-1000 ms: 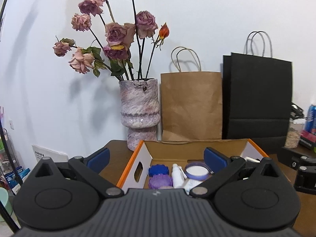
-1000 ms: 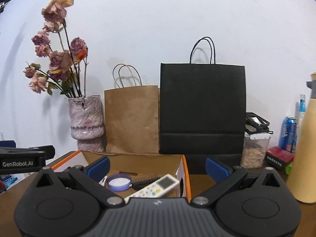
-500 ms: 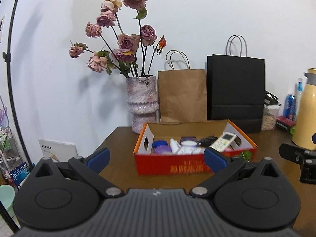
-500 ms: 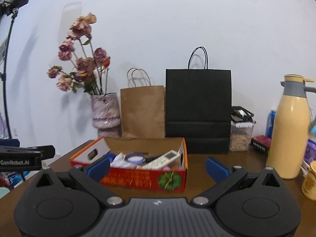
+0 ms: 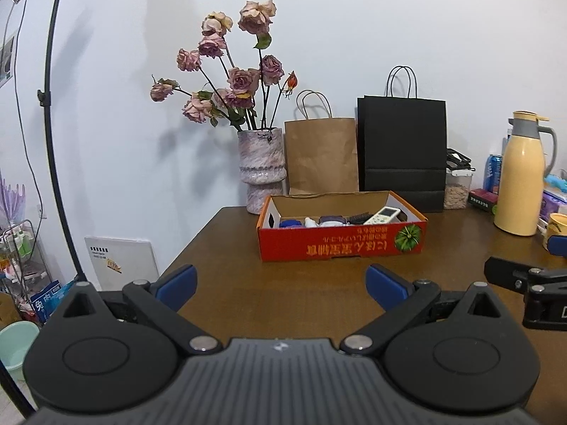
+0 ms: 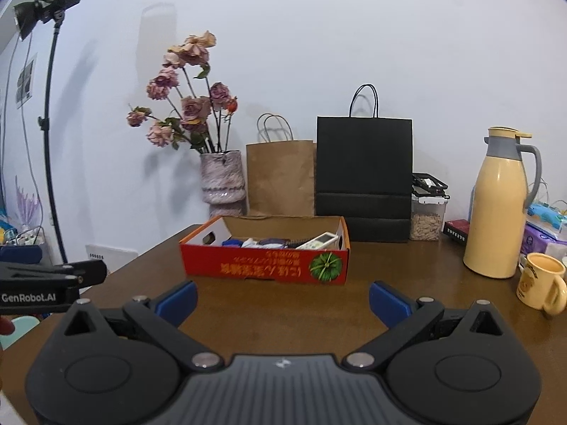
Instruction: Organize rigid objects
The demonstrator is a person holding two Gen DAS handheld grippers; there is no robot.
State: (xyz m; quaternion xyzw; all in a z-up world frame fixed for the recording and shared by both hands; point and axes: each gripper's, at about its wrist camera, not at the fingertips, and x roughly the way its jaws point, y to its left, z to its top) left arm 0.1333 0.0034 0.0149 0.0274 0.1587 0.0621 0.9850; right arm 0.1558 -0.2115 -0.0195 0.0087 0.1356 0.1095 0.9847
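A red cardboard box (image 5: pixel 340 244) (image 6: pixel 264 265) sits on the brown table (image 5: pixel 283 290) (image 6: pixel 283 304). Inside lie a white remote (image 5: pixel 384 215) (image 6: pixel 319 240), a black brush (image 5: pixel 356 218), a purple-lidded jar (image 5: pixel 331 220) (image 6: pixel 271 242), a small white bottle (image 5: pixel 310 222) and a blue round item (image 5: pixel 291 223). My left gripper (image 5: pixel 281 285) hangs open over the table's near edge, well short of the box. My right gripper (image 6: pixel 283 299) is open too, empty, and also back from the box.
Behind the box stand a vase of dried roses (image 5: pixel 262 166), a brown paper bag (image 5: pixel 320 156) and a black paper bag (image 5: pixel 402 152). At right are a yellow thermos (image 6: pixel 499 205), a yellow mug (image 6: pixel 540 283) and a grain container (image 6: pixel 427 217). A light stand (image 5: pixel 53 141) rises at left.
Both grippers have pulled back and away from the box, which now looks smaller and farther off. Both stayed open and empty.
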